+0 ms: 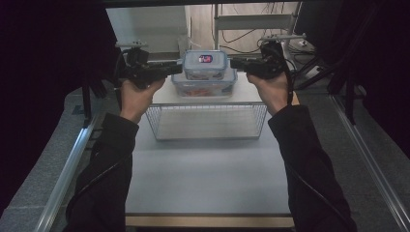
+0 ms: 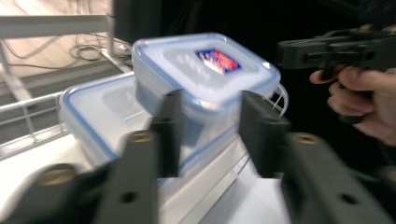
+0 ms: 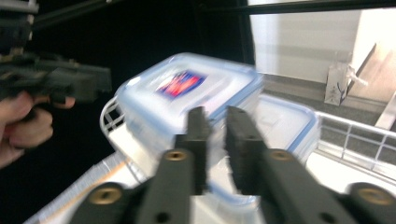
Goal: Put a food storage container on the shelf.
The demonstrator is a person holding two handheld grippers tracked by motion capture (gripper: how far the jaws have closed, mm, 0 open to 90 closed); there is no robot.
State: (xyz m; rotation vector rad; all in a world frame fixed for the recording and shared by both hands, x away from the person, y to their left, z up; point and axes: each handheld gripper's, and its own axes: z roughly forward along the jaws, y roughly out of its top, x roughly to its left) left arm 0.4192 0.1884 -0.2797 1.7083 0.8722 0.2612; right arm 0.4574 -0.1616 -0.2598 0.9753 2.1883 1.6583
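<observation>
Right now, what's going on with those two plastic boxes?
A person holds a gripper in each hand, the left gripper and the right gripper coming in from either side of a small lidded box. That box sits stacked on a larger lidded box, beyond a wire basket on the table. Neither gripper clearly presses the small box yet.

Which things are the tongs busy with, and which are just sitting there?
Part of the job:
- small lidded container with the red label, stacked on top
- large lidded container under it
- left tongs and right tongs, one at each side of the small container

Just sitting there:
- wire basket
- table
- cables on the floor behind
</observation>
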